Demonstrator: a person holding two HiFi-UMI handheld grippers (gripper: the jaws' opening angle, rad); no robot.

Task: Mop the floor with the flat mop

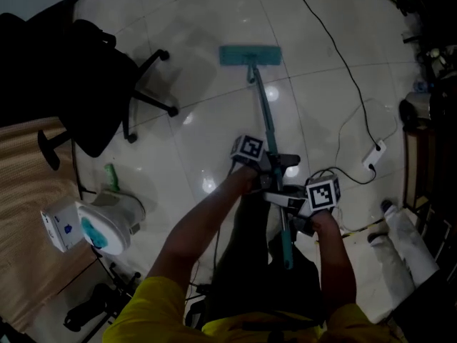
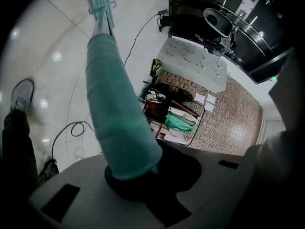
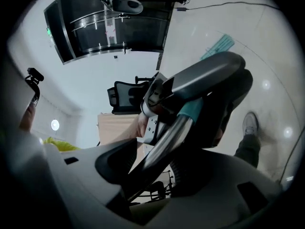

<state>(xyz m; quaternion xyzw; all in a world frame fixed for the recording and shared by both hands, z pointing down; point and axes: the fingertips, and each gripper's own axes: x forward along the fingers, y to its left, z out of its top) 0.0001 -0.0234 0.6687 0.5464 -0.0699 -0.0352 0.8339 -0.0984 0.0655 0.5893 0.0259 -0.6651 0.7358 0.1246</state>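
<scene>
The mop lies out ahead of the person on a pale tiled floor point(image 1: 200, 131). Its teal flat head point(image 1: 250, 55) rests flat on the tiles, well forward of the feet. It is near the legs of a black chair point(image 1: 93, 84) but apart from them.

The pole point(image 1: 265, 109) slants back from the head to the person's waist, and both grippers hold it there. That slant probably keeps the head flat and in reach for pushing.

The left gripper point(image 1: 275, 164) holds the pole lower down, closer to the head. Its jaws are nearly together, clamped on the pole's teal sleeve, which fills the gap in the left gripper view.

The right gripper point(image 1: 288, 200) sits just behind it, nearer the pole's top end. Its jaws are closed round the bare metal part of the pole. The two grips are staggered, which likely gives leverage for pushing and steering. Each gripper is held about level, crossing the pole instead of running along it.

A black cable point(image 1: 335, 56) trails over the floor to the right of the mop, ending at a white plug block point(image 1: 375, 156). The left gripper view shows one shoe point(image 2: 21, 94) on the tiles.

No writing can be read. The cubes on the grippers carry black-and-white square patterns, not words. A blue mark on a white box point(image 1: 63, 229) at the left is too small to read.
</scene>
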